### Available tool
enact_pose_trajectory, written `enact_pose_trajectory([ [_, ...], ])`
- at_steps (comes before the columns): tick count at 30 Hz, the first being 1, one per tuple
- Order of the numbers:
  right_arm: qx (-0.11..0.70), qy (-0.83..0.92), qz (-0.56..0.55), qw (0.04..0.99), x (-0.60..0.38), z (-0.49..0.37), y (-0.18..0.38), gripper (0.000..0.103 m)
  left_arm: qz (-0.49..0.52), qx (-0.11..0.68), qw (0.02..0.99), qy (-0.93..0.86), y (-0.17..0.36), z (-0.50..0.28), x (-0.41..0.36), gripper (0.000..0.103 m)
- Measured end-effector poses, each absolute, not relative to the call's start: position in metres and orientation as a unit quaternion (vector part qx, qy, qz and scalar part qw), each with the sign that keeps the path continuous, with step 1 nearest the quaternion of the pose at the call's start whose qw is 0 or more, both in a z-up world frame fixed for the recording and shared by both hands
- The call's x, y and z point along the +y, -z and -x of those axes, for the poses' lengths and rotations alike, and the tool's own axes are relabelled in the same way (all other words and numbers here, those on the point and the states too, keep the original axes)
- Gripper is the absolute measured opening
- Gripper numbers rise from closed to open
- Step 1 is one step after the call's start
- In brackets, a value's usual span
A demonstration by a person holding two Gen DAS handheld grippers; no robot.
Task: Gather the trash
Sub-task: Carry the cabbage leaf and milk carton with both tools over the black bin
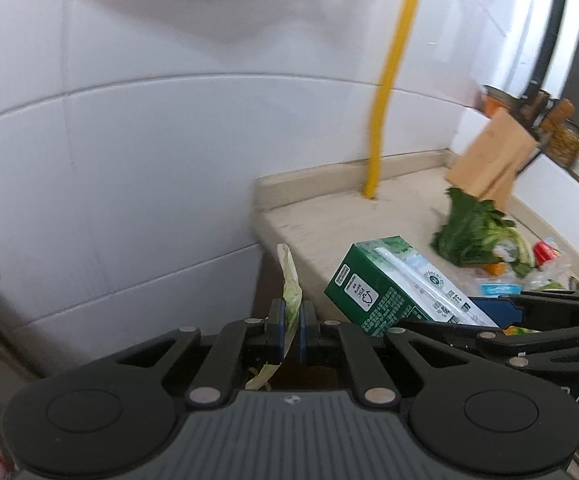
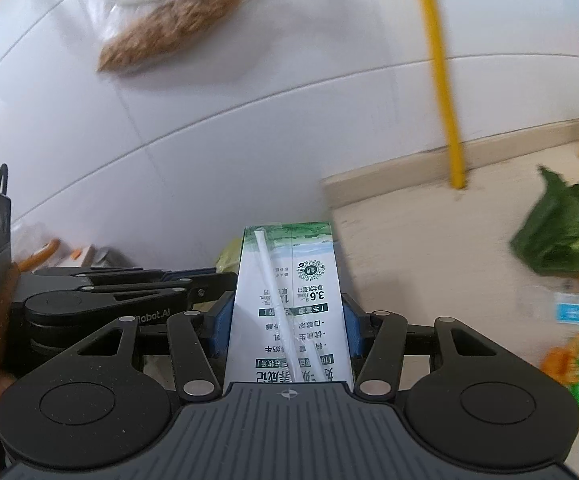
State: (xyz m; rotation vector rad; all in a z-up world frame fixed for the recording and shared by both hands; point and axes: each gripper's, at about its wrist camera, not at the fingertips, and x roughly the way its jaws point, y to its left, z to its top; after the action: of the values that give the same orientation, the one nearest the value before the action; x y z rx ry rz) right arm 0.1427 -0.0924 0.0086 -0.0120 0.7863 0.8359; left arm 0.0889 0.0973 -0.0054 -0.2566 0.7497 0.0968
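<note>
My left gripper (image 1: 290, 330) is shut on a pale green vegetable leaf scrap (image 1: 290, 286), held past the left end of the beige counter (image 1: 329, 216). My right gripper (image 2: 287, 326) is shut on a green and white milk carton (image 2: 289, 300) with a wrapped straw on its face; the carton also shows in the left wrist view (image 1: 393, 284), just right of the leaf. The left gripper's body shows in the right wrist view (image 2: 129, 288), close on the left.
Leafy greens (image 1: 477, 232), orange peel, a red-capped plastic bottle (image 1: 545, 252) and wrappers lie on the counter at right. A wooden knife block (image 1: 489, 164) and jars stand behind. A yellow pipe (image 1: 389, 80) runs up the white tiled wall.
</note>
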Motion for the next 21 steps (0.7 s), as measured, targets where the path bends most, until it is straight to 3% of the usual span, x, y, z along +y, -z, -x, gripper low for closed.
enact_pose_trajectory([
  [21,0.456,-0.472,0.076,0.750,-0.012,-0.149,0.049,0.060,0.212,0.429,0.862,-0.167,0.081,-0.064,0.147,0.003],
])
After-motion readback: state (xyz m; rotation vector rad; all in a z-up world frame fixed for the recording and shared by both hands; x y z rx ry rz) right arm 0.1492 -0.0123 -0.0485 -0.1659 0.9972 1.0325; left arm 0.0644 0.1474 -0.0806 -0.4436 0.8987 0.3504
